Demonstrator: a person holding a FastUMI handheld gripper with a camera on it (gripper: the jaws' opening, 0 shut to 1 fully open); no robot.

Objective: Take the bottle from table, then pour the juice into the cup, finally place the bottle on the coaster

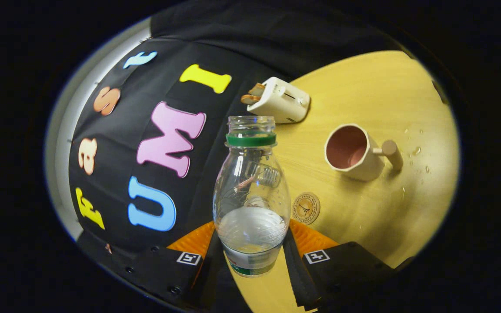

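The gripper (251, 248) is closed on a clear bottle (250, 191), one finger pressing on each side of its lower body. The bottle is uncapped, with a green ring around its neck and clear liquid filling roughly the bottom third; a label band wraps its base between the fingers. The whole scene is tilted, so the bottle's open mouth points ahead of the fingers toward the booth wall. Just beyond the right finger, beside the bottle, a small round coaster (306, 208) lies flat on the pale wooden table (376, 87), with bare wood all around it. Farther out past the coaster stands a cream cup (355, 152) with a pink inside and a stubby handle on the side away from the bottle; its mouth is unobstructed. A few water drops (415, 151) dot the wood beyond the handle. A white toaster (281, 100) with bread in its slots sits at the table's far edge, against the wall, well apart from the cup. Open wood stretches between cup, coaster and toaster.
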